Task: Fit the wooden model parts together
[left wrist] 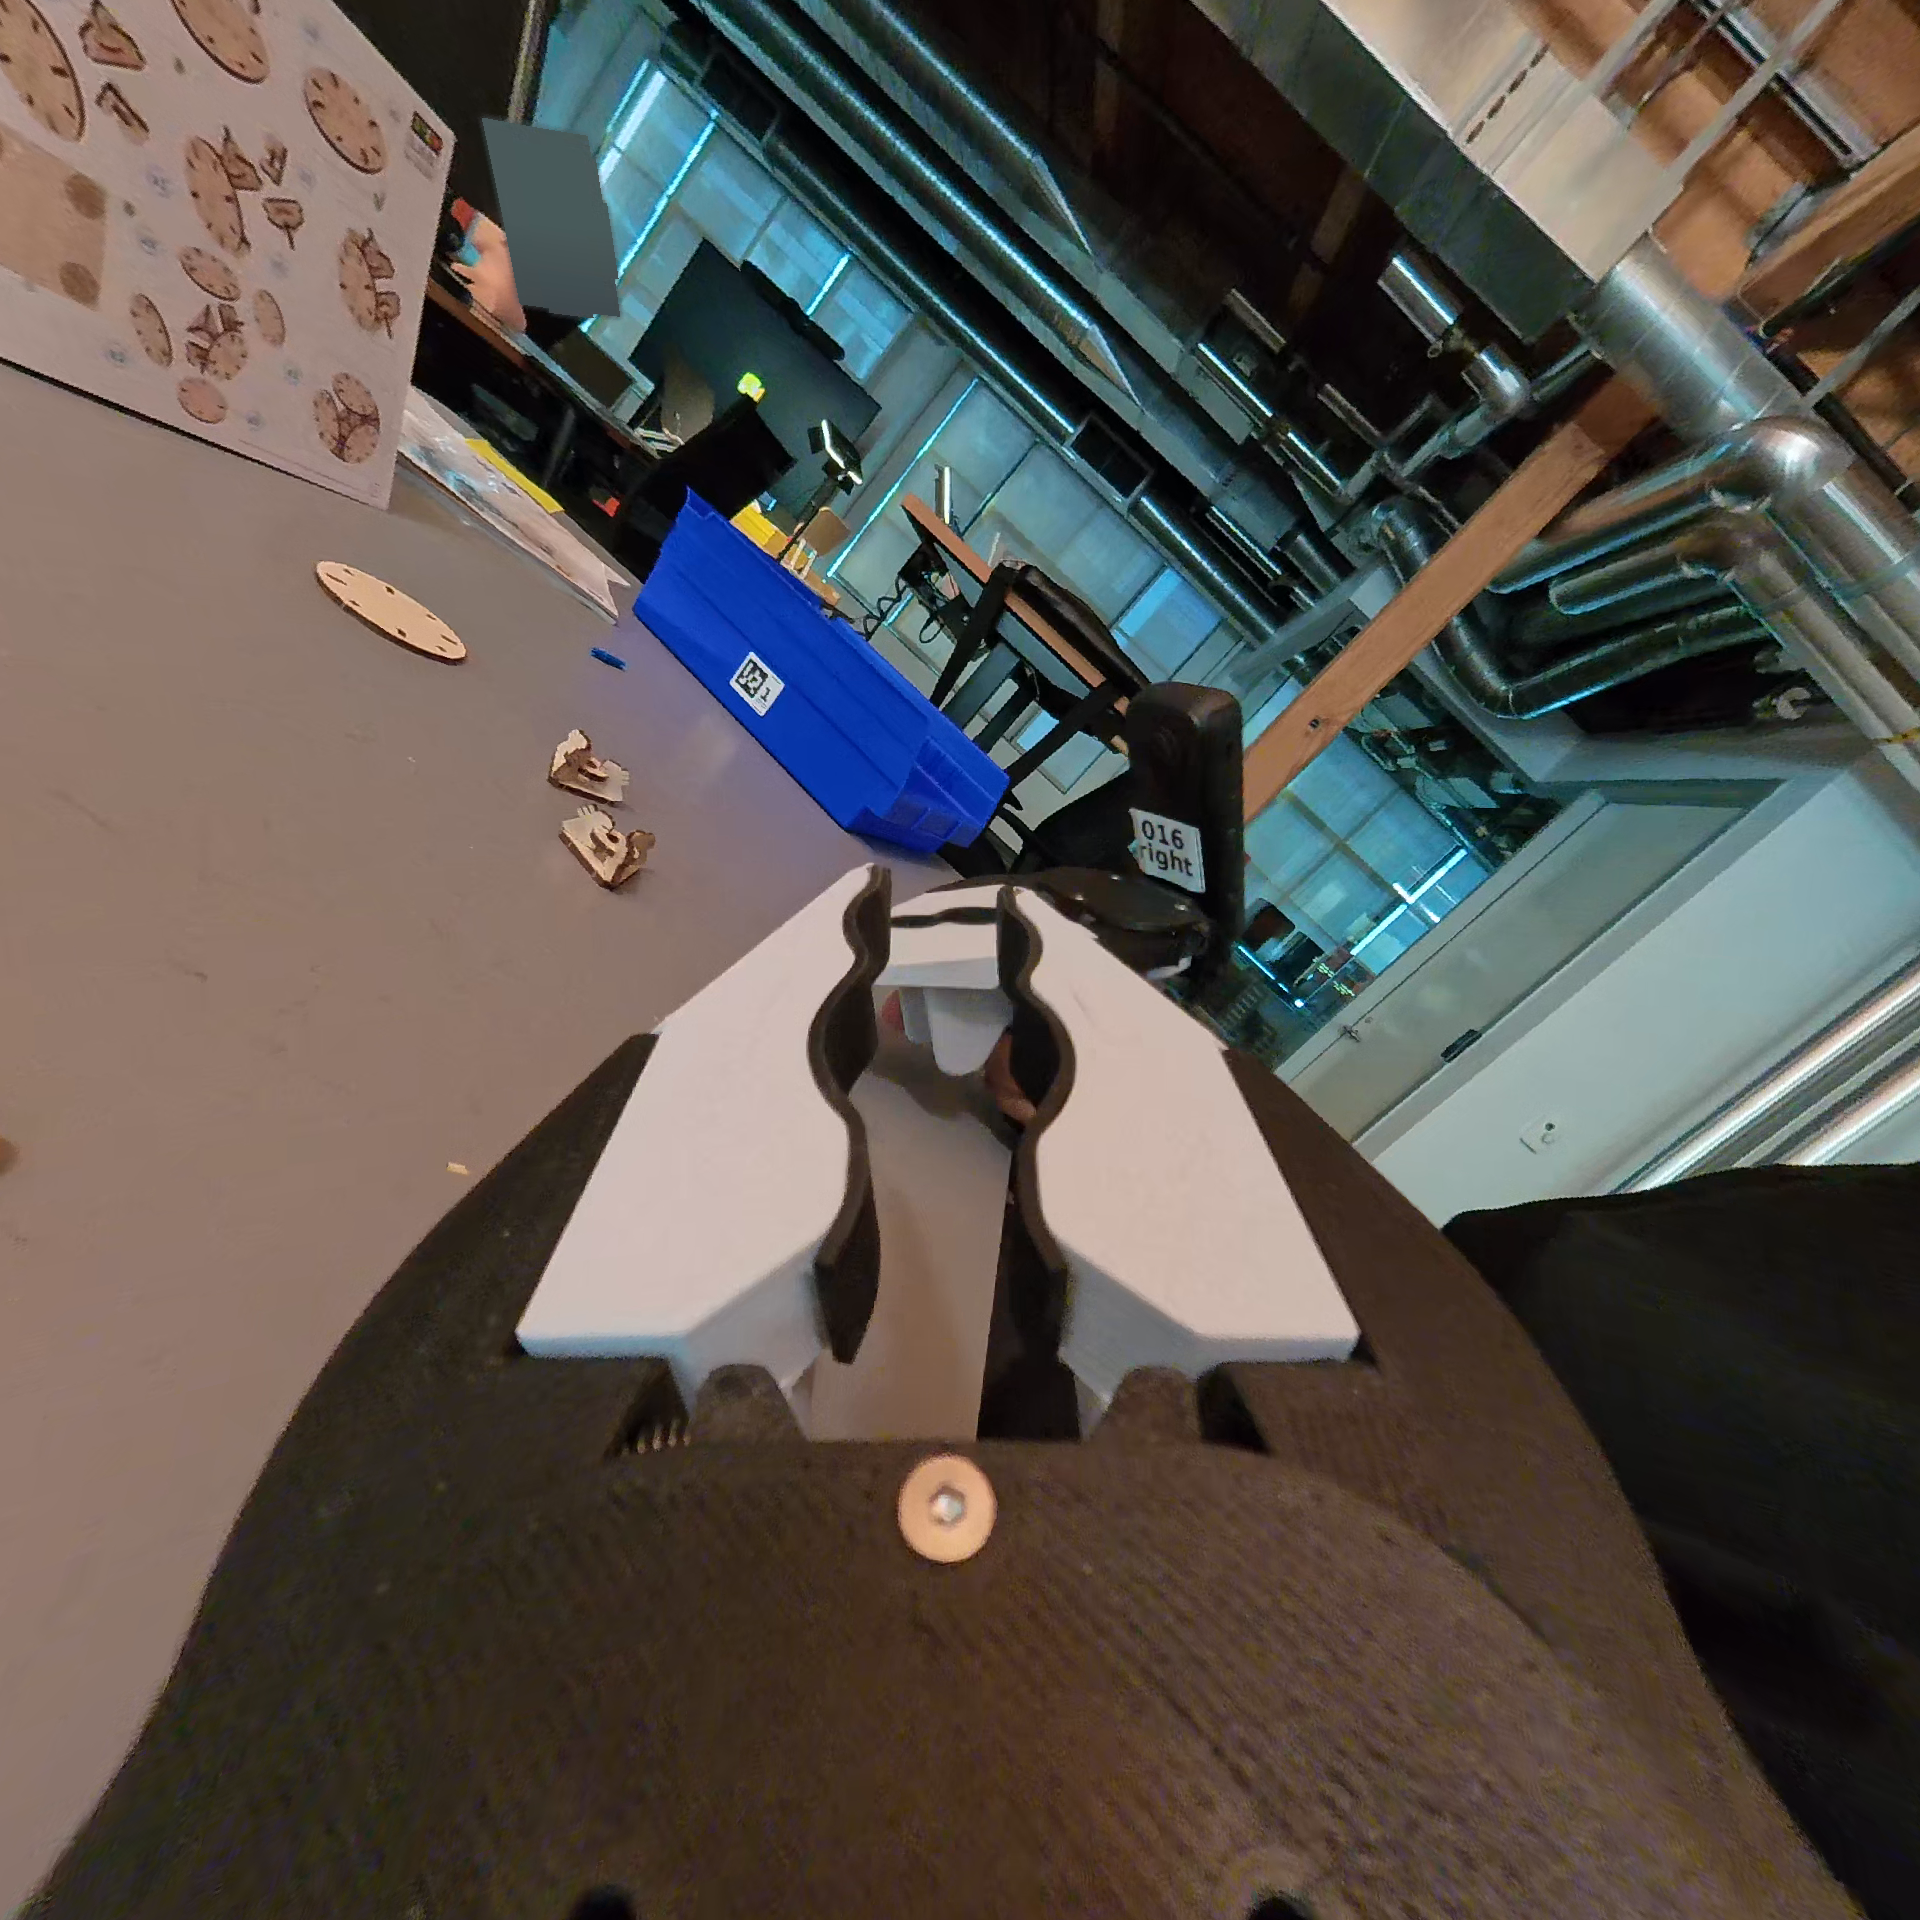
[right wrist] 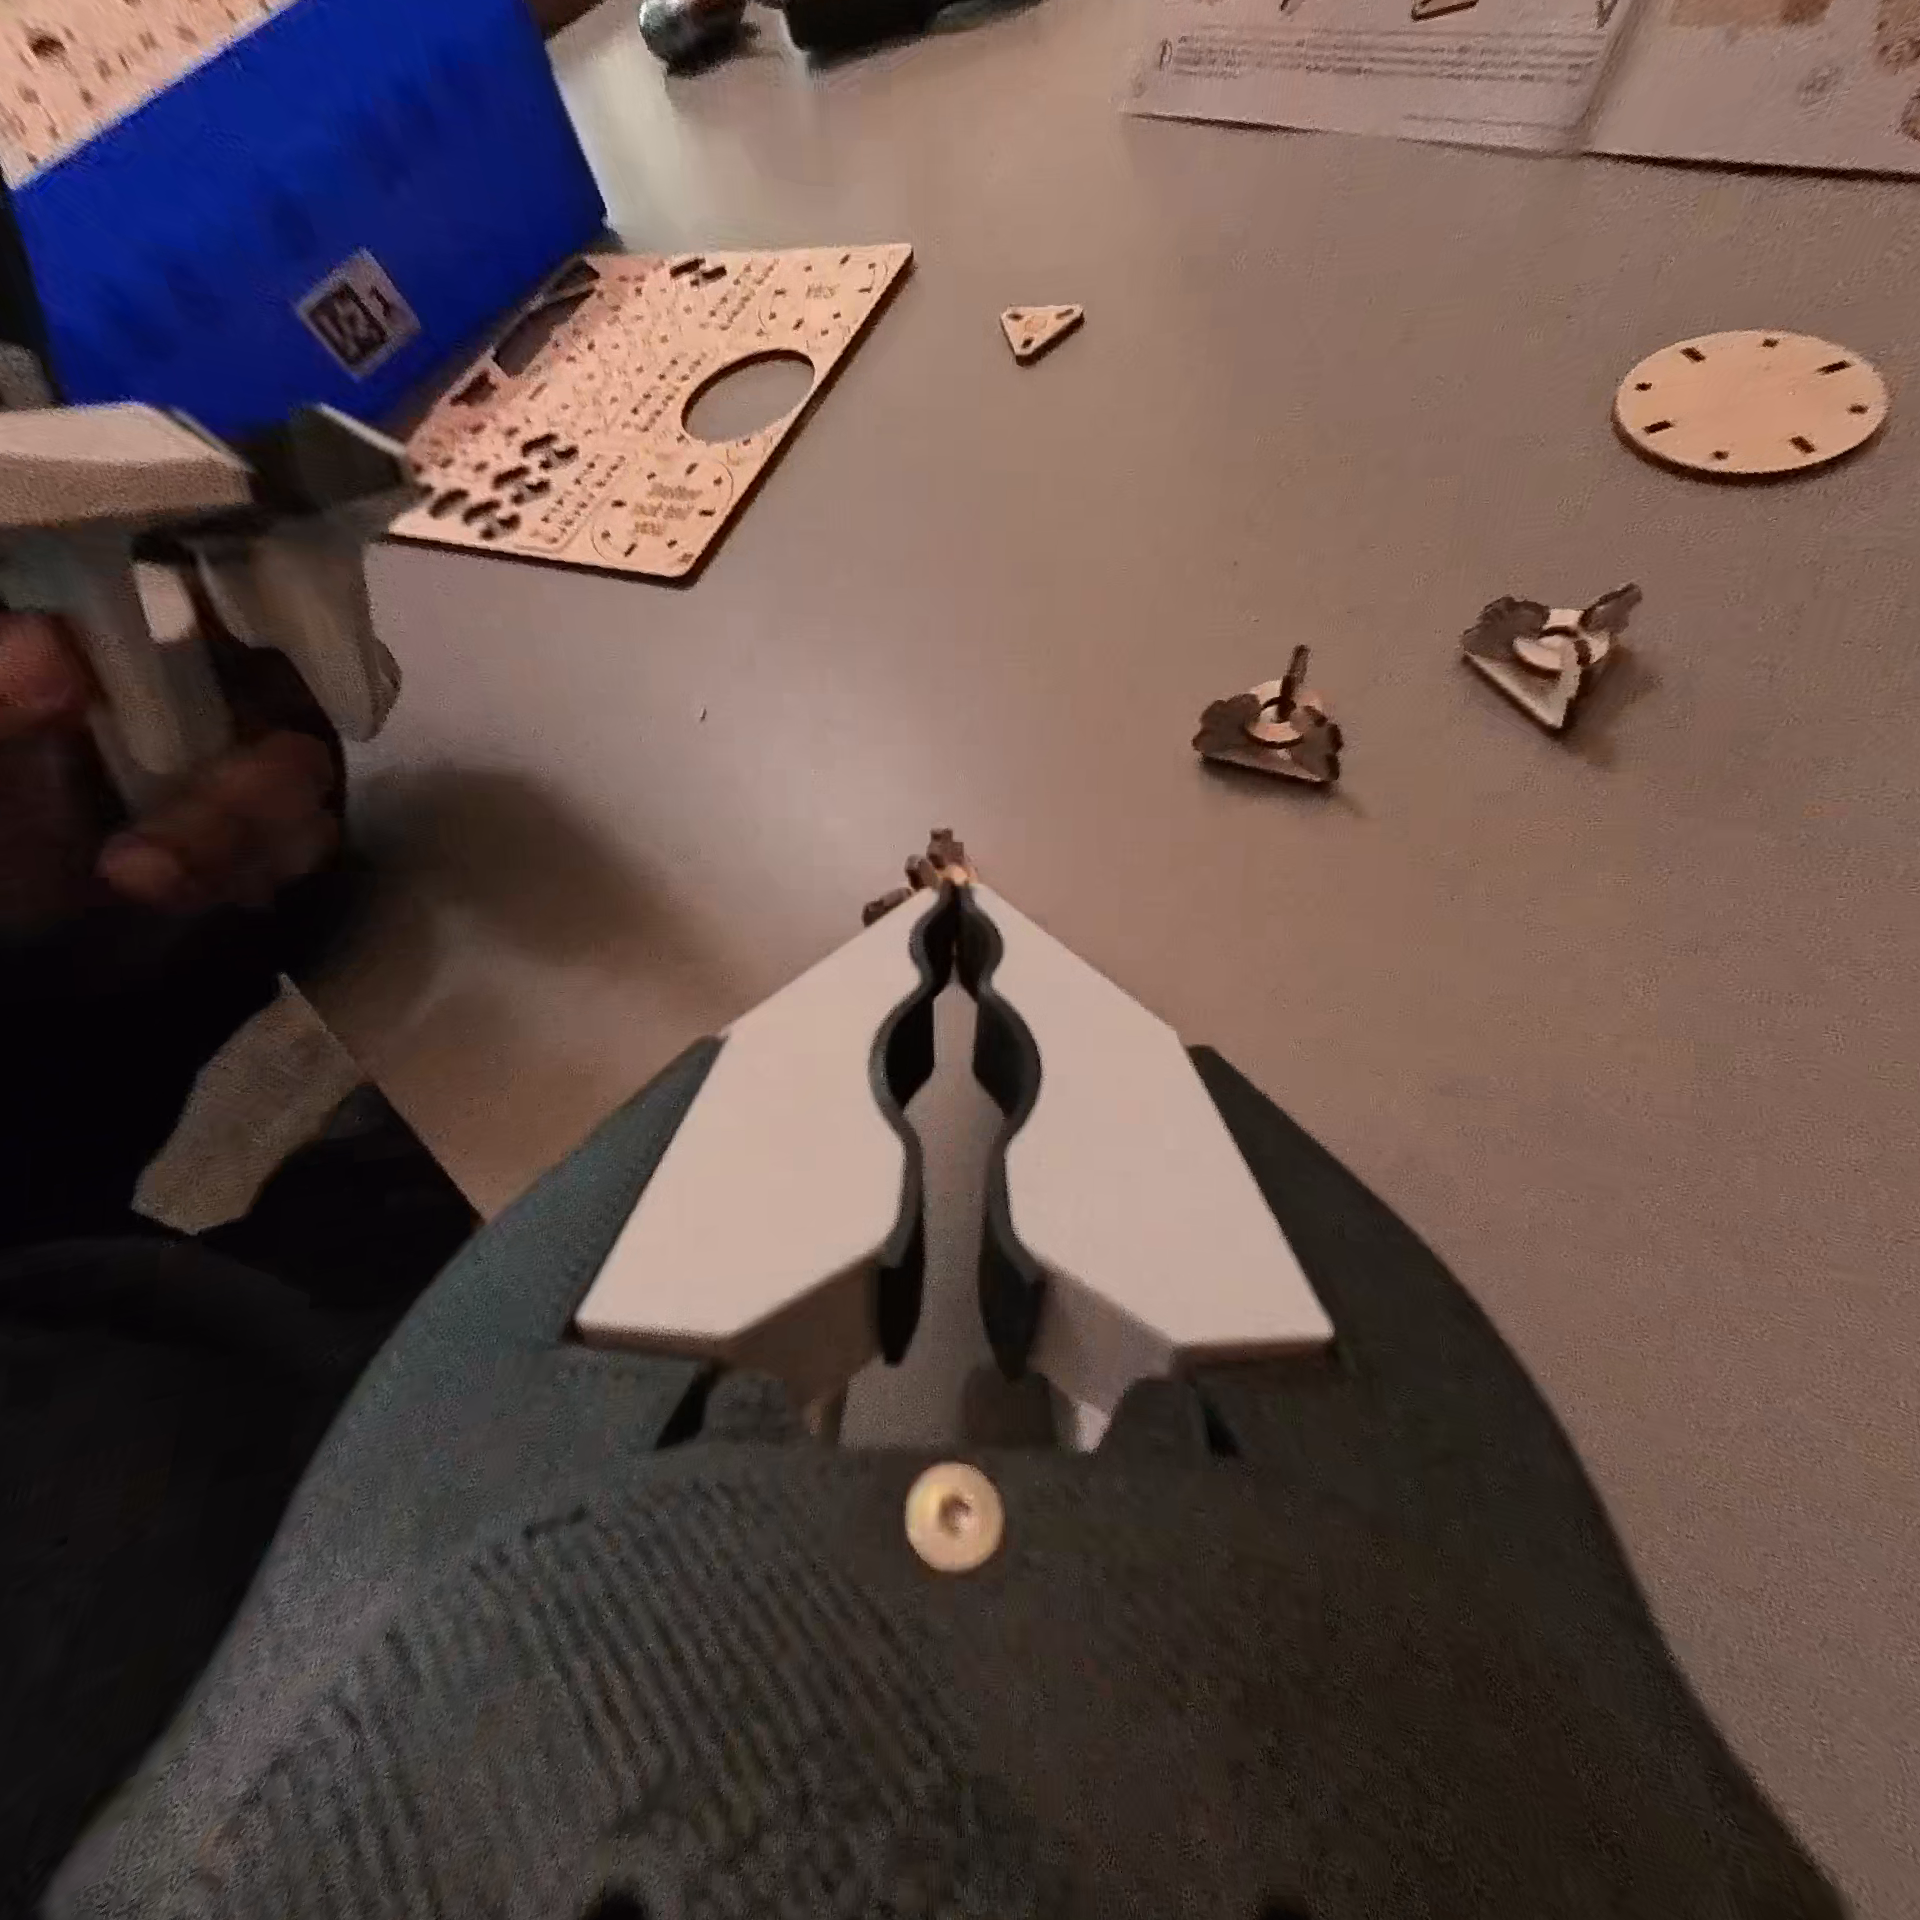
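— Your right gripper [right wrist: 948, 902] is pinched on a small wooden piece [right wrist: 940, 857] over the grey table [right wrist: 1143, 935].
— And your left gripper [left wrist: 943, 914]?
— Slightly parted, bare; blue bin [left wrist: 821, 696] far, pipes [left wrist: 1714, 468] overhead.

1. A grey table [right wrist: 1039, 644] carries everything
2. On it lie a wooden disc [right wrist: 1750, 418], a cut-out plywood sheet [right wrist: 665, 416], a small triangle [right wrist: 1039, 328] and two little wooden assemblies [right wrist: 1268, 732] [right wrist: 1548, 655] (near each other)
3. A blue bin [left wrist: 821, 675] and printed sheets [right wrist: 1382, 73] sit farther back
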`<state>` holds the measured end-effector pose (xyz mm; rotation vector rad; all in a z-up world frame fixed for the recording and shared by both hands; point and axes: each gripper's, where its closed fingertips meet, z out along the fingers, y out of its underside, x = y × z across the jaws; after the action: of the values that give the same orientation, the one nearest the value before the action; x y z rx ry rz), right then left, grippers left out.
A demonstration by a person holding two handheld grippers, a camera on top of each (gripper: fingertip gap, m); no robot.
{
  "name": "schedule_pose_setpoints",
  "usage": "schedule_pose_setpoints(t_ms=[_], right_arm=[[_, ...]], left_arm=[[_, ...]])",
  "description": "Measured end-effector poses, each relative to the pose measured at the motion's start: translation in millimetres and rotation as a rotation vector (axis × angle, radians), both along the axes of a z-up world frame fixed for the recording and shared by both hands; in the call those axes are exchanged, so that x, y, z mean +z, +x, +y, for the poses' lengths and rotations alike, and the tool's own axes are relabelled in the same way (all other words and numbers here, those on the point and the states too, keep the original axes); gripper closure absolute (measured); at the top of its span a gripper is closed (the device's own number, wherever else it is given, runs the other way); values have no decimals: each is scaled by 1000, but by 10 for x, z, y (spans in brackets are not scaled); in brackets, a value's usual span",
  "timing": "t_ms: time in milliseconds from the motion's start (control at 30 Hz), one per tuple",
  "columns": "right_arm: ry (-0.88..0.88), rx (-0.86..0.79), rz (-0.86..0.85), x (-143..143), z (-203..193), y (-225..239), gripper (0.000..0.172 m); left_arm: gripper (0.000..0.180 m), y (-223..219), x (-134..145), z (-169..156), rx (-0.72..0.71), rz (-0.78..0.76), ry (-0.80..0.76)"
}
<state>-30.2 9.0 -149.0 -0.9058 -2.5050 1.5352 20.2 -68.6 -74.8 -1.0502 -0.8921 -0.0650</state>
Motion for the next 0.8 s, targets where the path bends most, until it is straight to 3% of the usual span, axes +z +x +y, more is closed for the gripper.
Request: schedule_pose_setpoints(t_ms=[167, 300, 500, 800], right_arm=[[12, 14, 54, 16, 44, -77, 171], [128, 103, 77, -128, 1, -54, 157], [144, 196, 47, -148, -138, -8, 171], [-409, 171, -285, 561, -153, 184, 172]], left_arm=[[162, -1, -2, 4, -6, -3, 4], [162, -2, -2, 4, -10, -6, 9], [161, -2, 0, -2, -4, -4, 7], [161, -2, -3, 2, -2, -4, 4]])
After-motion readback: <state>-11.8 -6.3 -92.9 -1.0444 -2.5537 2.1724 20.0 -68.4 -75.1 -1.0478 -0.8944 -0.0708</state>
